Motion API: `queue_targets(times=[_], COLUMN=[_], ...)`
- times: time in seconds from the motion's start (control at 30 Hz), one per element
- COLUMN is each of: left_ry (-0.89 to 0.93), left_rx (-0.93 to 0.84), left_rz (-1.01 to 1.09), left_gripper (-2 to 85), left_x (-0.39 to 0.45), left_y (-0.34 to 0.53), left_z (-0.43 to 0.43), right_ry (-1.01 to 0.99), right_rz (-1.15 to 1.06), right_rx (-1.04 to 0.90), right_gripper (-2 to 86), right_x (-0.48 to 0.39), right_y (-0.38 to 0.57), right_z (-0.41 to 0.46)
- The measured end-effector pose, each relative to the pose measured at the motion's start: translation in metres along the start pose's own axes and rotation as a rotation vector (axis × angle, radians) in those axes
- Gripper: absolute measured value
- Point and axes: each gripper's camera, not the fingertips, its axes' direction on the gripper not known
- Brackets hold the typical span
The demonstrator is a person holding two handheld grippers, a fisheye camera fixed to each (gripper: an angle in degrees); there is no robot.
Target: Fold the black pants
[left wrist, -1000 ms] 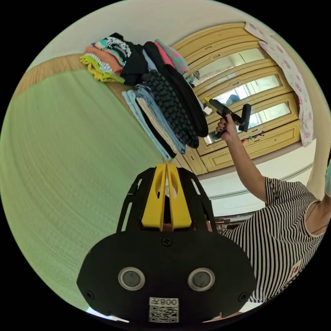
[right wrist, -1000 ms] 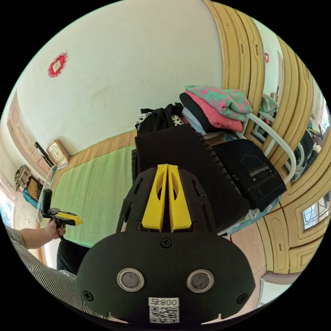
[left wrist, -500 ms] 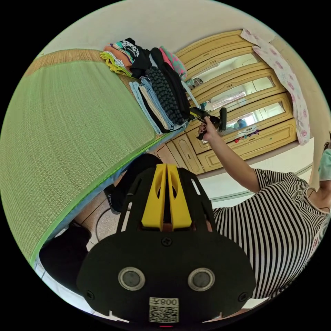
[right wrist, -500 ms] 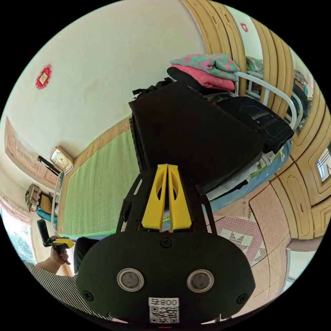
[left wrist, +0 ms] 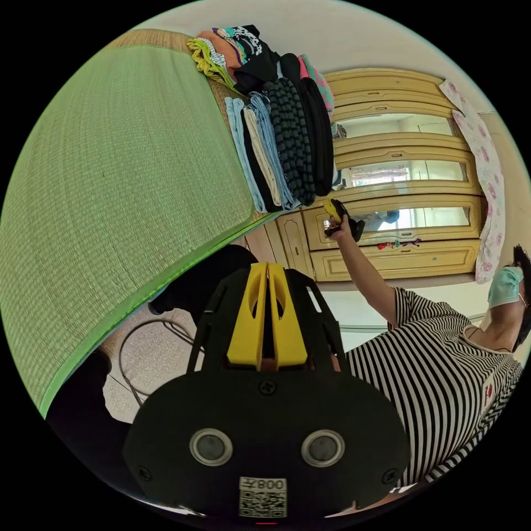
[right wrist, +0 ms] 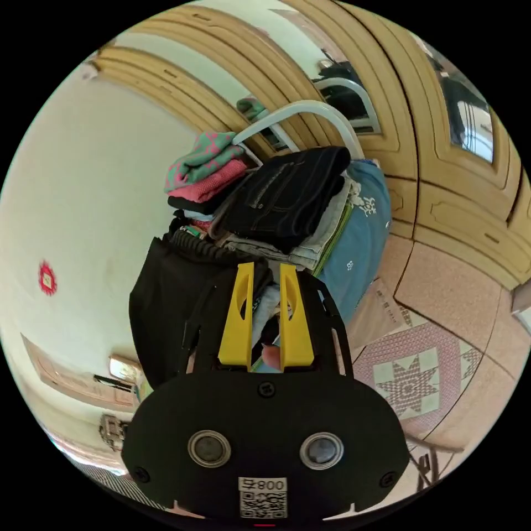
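The right claw [right wrist: 266,301], clenched half a second ago, now has its yellow jaws parted with nothing between them, just beside the edge of the stack. The folded black pants [right wrist: 166,298] lie flat on that stack of folded clothes [left wrist: 276,149] at the end of the green woven bed mat [left wrist: 121,182], just ahead and left of the claw; that suggests they have been let go and the fold is finished. The left claw [left wrist: 267,279] stays clenched on nothing, held low off the bed edge, while the person's right arm [left wrist: 368,274] reaches out straight toward the stack.
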Motion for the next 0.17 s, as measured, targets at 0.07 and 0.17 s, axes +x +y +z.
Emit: queue_targets(times=[0.07,0.17], left_ry=[0.003,-0.005], left_rx=[-0.026,-0.059], left_rz=[-0.012,-0.025], left_gripper=[0.1,0.1], left_x=[-0.005,-0.013], left_y=[-0.011,-0.021], left_z=[0.015,0.033], right_ry=[-0.057,-0.158], right_rz=[0.092,0.191], right_rx=[0.029,0.05], right_gripper=[9.2,11.9], right_x=[0.03,0.068], right_y=[-0.015,-0.036], right_z=[0.004,0.012])
